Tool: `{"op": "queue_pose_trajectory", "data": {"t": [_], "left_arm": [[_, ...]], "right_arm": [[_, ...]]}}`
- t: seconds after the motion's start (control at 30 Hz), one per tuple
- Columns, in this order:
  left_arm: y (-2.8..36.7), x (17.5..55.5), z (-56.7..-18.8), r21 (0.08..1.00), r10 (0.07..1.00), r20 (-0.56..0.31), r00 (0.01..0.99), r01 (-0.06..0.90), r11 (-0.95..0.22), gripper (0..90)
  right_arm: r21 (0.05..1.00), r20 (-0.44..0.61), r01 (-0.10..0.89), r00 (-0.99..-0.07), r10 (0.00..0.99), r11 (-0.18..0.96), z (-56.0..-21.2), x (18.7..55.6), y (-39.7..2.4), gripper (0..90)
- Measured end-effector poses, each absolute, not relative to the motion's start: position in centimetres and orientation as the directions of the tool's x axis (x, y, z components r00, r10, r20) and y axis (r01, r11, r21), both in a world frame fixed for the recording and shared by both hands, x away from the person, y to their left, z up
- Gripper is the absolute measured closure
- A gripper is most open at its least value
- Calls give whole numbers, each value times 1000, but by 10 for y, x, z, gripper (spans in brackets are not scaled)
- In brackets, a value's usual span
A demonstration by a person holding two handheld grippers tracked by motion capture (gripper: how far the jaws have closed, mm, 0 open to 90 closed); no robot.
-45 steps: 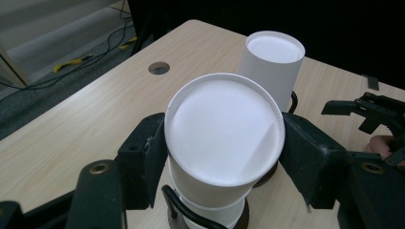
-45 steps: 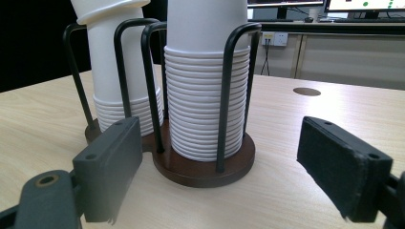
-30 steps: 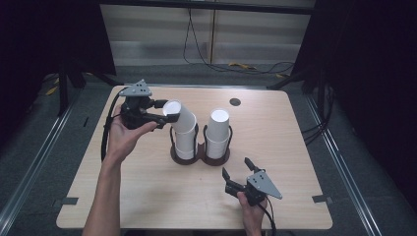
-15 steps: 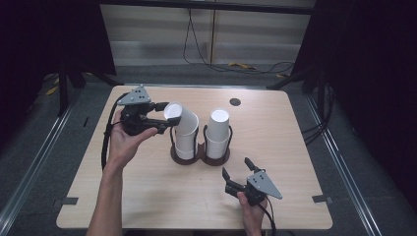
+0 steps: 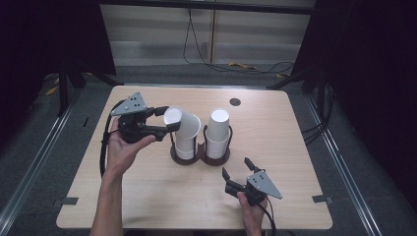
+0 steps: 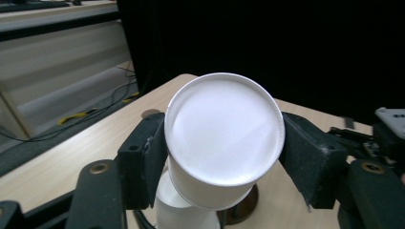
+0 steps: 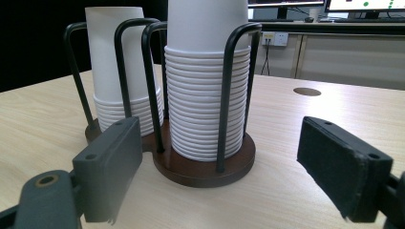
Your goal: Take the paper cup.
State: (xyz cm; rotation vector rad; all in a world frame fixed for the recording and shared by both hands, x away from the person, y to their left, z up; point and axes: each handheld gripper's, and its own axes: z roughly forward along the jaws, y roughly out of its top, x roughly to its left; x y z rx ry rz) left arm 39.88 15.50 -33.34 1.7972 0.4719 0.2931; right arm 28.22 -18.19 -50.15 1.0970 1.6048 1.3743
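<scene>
The left gripper (image 5: 169, 119), clamped on a tilted paper cup (image 6: 224, 131), has drifted slightly toward the person, while the right gripper (image 5: 237, 168) stays open and empty

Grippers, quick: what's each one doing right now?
Left gripper: closed on a tilted white paper cup above the left stack.
Right gripper: open, holding nothing, resting near the cup holder.

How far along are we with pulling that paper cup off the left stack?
Done: the left gripper is shut on the top cup, now tilted off the left stack. In hand: lifting it clear. Left: freeing it and setting it down. The right gripper rests open on the table.
</scene>
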Motion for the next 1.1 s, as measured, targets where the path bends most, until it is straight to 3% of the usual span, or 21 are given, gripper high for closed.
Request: {"op": "queue_pose_trajectory", "data": {"t": [0.77, 1.1], "left_arm": [[149, 374, -355, 963, 404, -78, 911, 173, -205, 359], [141, 372, -377, 950, 371, -111, 922, 209, -234, 359]], "right_arm": [[985, -5, 158, -380, 925, 70, -501, 285, -181, 144], [980, 7, 177, -504, 864, 95, -500, 283, -175, 129]]}}
